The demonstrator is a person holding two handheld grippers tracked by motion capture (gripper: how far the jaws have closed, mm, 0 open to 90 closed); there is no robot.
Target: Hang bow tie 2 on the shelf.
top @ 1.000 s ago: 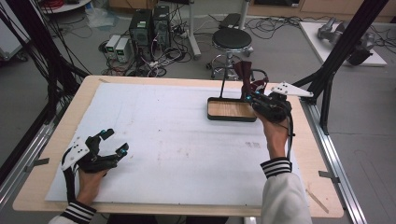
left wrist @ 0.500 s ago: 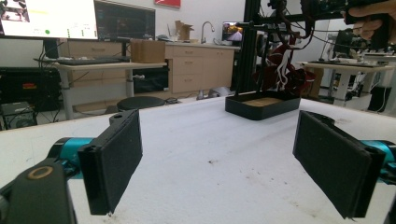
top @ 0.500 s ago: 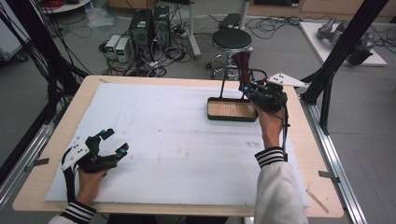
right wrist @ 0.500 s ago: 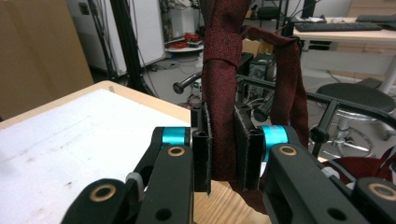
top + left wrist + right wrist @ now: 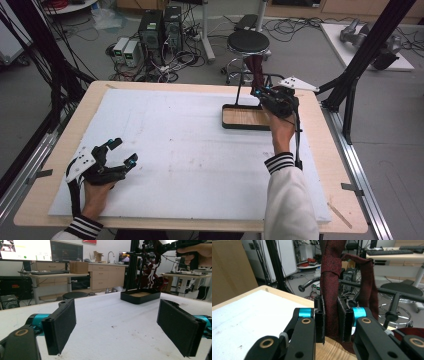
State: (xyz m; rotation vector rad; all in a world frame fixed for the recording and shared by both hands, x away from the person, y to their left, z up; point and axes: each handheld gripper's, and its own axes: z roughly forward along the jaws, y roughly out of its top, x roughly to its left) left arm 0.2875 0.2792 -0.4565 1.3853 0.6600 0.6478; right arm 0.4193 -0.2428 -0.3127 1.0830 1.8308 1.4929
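Note:
A dark red necktie (image 5: 255, 69) hangs from a black rack that rises from a wooden-floored black tray (image 5: 244, 117) at the table's far right. My right gripper (image 5: 263, 93) is held above the tray's right end. In the right gripper view its pads are shut on the hanging tie (image 5: 331, 277), with the gripper (image 5: 331, 322) just above the wooden floor. My left gripper (image 5: 125, 151) rests on the white sheet at the near left, open and holding nothing. The left gripper view has its pads wide apart (image 5: 117, 327), with the tray (image 5: 140, 296) and tie (image 5: 150, 280) far ahead.
A white foam sheet (image 5: 175, 140) covers most of the wooden table. A black stool (image 5: 248, 42) stands just behind the far edge. Computer towers (image 5: 160, 27) and cables lie on the floor beyond. A black frame post (image 5: 350, 85) rises at the right.
My right gripper has moved left and farther back over the tray and now grips the tie. The left gripper has stayed put.

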